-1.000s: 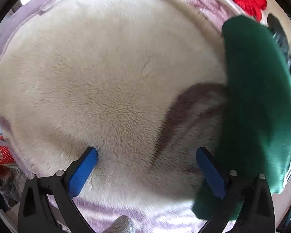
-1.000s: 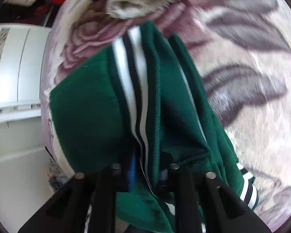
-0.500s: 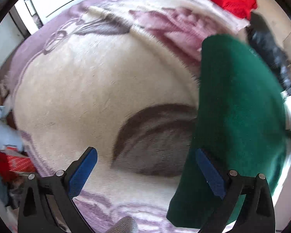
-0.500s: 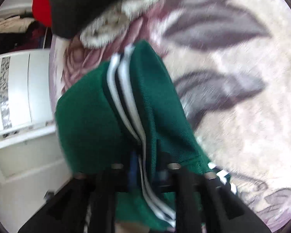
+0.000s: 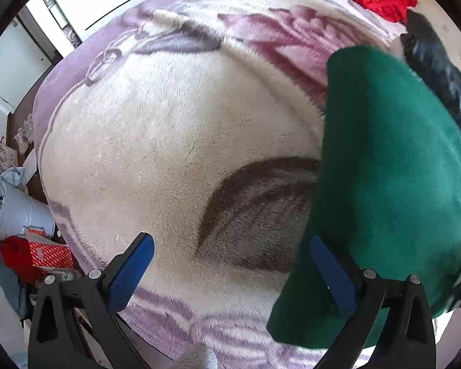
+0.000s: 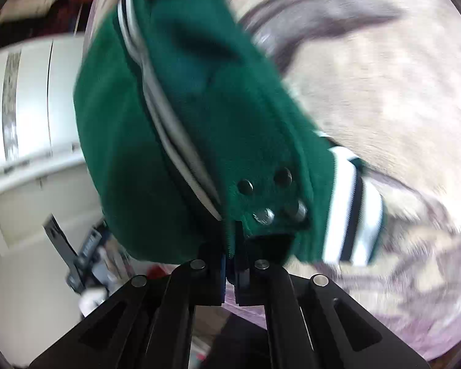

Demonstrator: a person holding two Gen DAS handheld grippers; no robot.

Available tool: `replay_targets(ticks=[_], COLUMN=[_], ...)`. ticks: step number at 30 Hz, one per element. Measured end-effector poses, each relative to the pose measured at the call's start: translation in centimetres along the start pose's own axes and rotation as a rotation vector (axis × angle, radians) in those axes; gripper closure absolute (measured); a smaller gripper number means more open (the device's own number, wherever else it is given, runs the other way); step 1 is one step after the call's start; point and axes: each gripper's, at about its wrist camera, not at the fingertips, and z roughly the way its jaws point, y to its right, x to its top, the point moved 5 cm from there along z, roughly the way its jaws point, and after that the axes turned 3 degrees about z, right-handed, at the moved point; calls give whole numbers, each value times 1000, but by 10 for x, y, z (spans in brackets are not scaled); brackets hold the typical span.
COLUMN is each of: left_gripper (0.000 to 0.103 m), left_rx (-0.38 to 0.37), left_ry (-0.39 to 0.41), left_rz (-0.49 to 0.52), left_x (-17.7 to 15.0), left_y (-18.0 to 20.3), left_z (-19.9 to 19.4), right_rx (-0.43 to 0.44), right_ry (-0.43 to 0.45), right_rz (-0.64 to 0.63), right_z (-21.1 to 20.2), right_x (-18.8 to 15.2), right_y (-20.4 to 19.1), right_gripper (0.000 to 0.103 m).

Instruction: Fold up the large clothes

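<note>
While blurred, green jacket [image 6: 199,123] hides pinching right hand-held gripper [image 6: 230,264] pads

Right gripper [image 6: 230,264] clamped on folded green fleece jacket [image 6: 199,107] with striped cuff, above floral plush blanket [image 6: 384,92].

Black gripper [image 5: 230,272] arms, silver screws, seemingly blue finger pads [image 5: 129,272].

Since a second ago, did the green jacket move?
Yes. In the left wrist view the green jacket has slid left, covering more of the dark leaf on the blanket. The right gripper is shut on it.
</note>
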Motion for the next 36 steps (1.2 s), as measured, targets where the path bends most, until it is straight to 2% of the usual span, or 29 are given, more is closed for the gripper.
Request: replay_targets(ticks=[3,5,6,8,10,12,13,16,17,18,19,21,23,24,26,28,29,31,33,34,35,36], left_gripper=[0,0,0,0,0,0,0,0,0,0,0,0,0,0,0,0,0,0,0,0,0,0], left_rx=[14,8,6,-20,-21,-43,-28,-17,-15,-19,-19,-24,-30,-31,-38,-42,-41,-37,-32,-31,-33,-31], left_ry=[48,84,101,121,114,104,87,55,54,56,62,76,80,81,80,86,89,98,105,112,115,116], left_rz=[32,34,24,4,0,12,38,102,120,137,149,172,182,182,177,173,174,179,183,184,184,183], left_x=[7,14,18,26,33,39,41,44,45,48,51,57,63,65,72,77,81,88,96,102,106,112], left_y=[5,10,12,21,30,40,48,62,65,67,69,71,74,75,78,82,84,89,92,94,96,98], left_z=[-29,-44,-50,-52,-42,-30,-20,-1,2,3,2,-1,0,1,2,2,1,0,-2,-2,-3,-2], right_rx=[72,67,39,-27,-93,-84,-86,-89,-77,-68,-64,-62,-4,34,129,160,174,249,375,385,376,349], right_ry=[131,167,168,131,79,41,23,-5,-28,-56,-76,-43,49,84,152,201,196,138,42,21,20,38], right_rz=[47,33,45,74,86,139,138,128,122,114,109,116,131,143,148,107,90,82,115,127,109,72], right_z=[-61,-83,-82,-63,-24,6,16,24,20,16,8,-22,-53,-63,-76,-75,-67,-36,-3,7,12,12], right_x=[-5,-9,-10,-5,10,16,18,21,20,21,20,26,41,49,75,114,133,166,185,190,191,190], right_y=[-1,1,7,30,50,65,67,66,65,63,63,65,63,62,53,35,27,1,-7,-9,-14,-19], right_gripper=[101,101,101,101,101,100,100,98,94,83,61,37,33,26,19,19,19,19,18,36,60,92])
